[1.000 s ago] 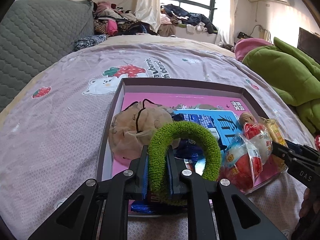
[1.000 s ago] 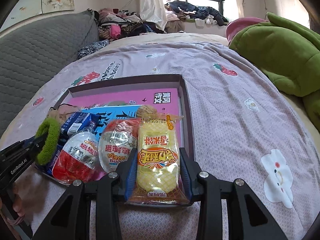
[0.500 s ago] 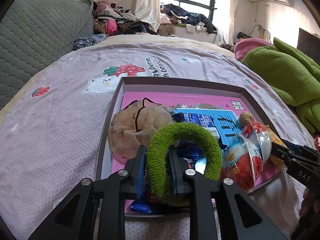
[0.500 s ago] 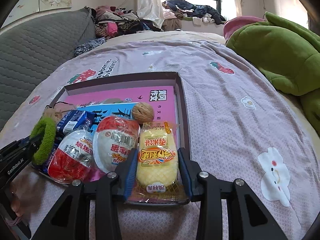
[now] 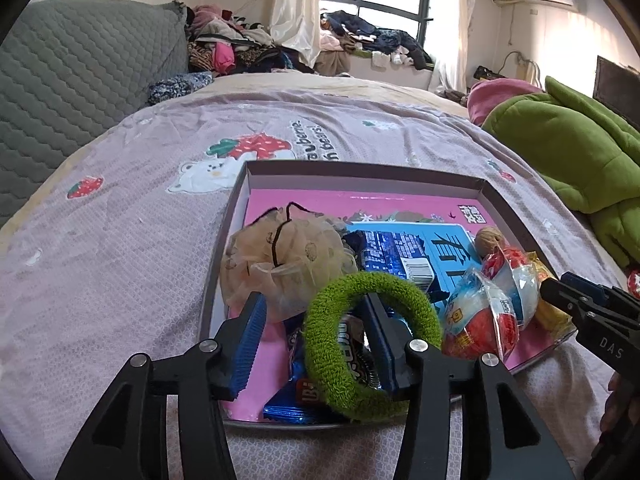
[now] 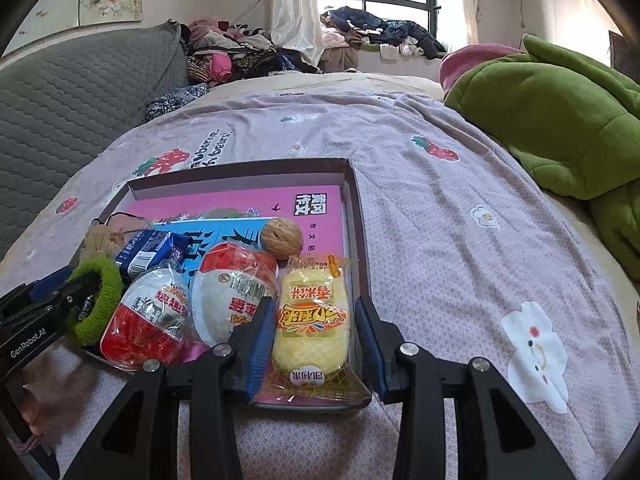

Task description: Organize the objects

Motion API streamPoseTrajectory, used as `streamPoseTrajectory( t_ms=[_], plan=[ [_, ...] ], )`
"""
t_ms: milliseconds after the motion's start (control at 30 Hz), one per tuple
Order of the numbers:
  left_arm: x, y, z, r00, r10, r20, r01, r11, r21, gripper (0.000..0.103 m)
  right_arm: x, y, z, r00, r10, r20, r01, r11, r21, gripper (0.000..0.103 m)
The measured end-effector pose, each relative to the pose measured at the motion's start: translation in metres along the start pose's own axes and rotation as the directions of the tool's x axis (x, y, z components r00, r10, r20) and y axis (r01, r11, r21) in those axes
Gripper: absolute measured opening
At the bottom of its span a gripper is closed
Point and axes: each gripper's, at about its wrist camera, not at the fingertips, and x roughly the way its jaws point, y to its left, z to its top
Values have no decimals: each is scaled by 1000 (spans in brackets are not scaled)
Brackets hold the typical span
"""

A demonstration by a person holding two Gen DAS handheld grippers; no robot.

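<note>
lilac strawberry-print bedspread (image 6: 440,200) carries a shallow grey cardboard tray (image 5: 360,171) with a pink-printed floor. within half a second both grippers have gone from clamped to wide. right gripper (image 6: 316,326) now straddles the yellow wrapped rice cake (image 6: 314,320), which lies at the tray's near right corner. left gripper (image 5: 316,330) has freed the green fuzzy hair tie (image 5: 372,340); the ring leans on its right finger over a blue snack packet (image 5: 296,392). both items appear delivered; withdrawal likely follows.

Fuzzy green terry hair tie (image 5: 372,340), soft and matt. Glossy crinkled plastic wrappers on the yellow rice cake (image 6: 314,328) and blue snack packet (image 5: 308,384). Tray (image 5: 360,170) looks like matt cardboard; gauzy beige mesh pouch (image 5: 280,256); bedsheet (image 6: 440,200) is finely textured cloth.
</note>
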Motion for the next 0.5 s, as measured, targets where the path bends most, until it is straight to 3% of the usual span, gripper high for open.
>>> streamPoseTrajectory(
  t_ms=[400, 500],
  plan=[
    [-39, -6, 11, 995, 35, 89, -38, 999, 23, 59, -41, 3, 8, 993, 25, 116, -26, 1000, 11, 49],
    [-52, -6, 11, 993, 49, 105, -51, 999, 16, 59, -61, 8, 9, 988, 42, 150, -42, 999, 2, 57]
  ],
)
